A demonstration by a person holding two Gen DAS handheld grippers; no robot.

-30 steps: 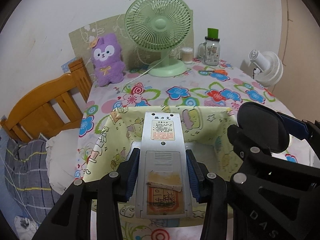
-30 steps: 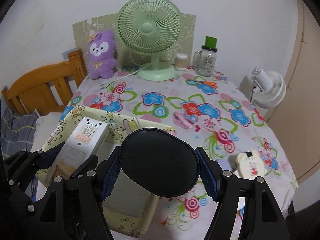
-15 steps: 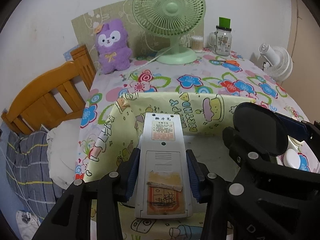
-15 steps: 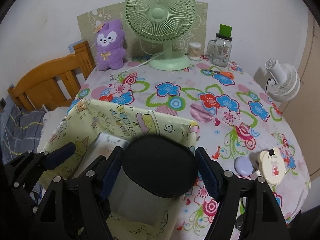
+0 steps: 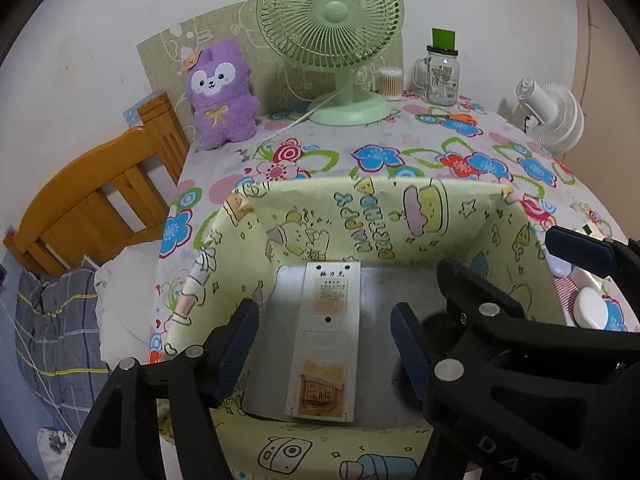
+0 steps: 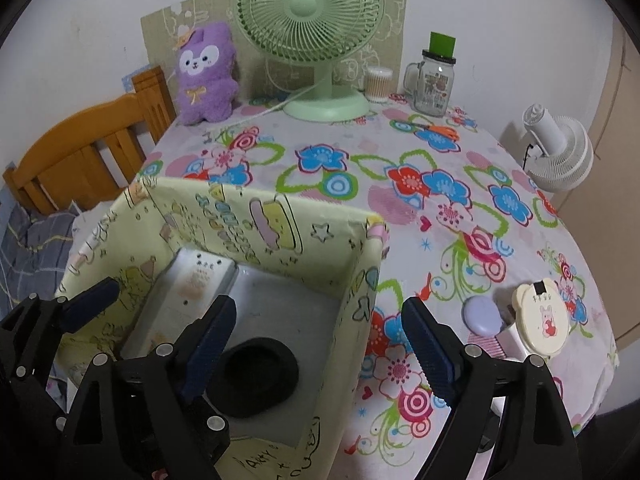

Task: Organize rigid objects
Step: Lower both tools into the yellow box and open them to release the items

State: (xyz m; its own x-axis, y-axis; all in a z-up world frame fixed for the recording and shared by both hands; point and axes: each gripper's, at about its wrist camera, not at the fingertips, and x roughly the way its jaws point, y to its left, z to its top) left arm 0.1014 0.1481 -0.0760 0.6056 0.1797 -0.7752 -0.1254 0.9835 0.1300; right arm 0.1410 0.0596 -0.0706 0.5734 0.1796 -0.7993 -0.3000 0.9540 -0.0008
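Remote [image 5: 326, 336] flat in box [image 5: 400, 216], between parted left jaws

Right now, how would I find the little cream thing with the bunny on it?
Start at the yellow cartoon box at the near end of the flowery table, then look to its right near the table's edge. Two small things sit side by side: a plain purple oval and the cream case. The case has bear ears and a pink bunny picture.
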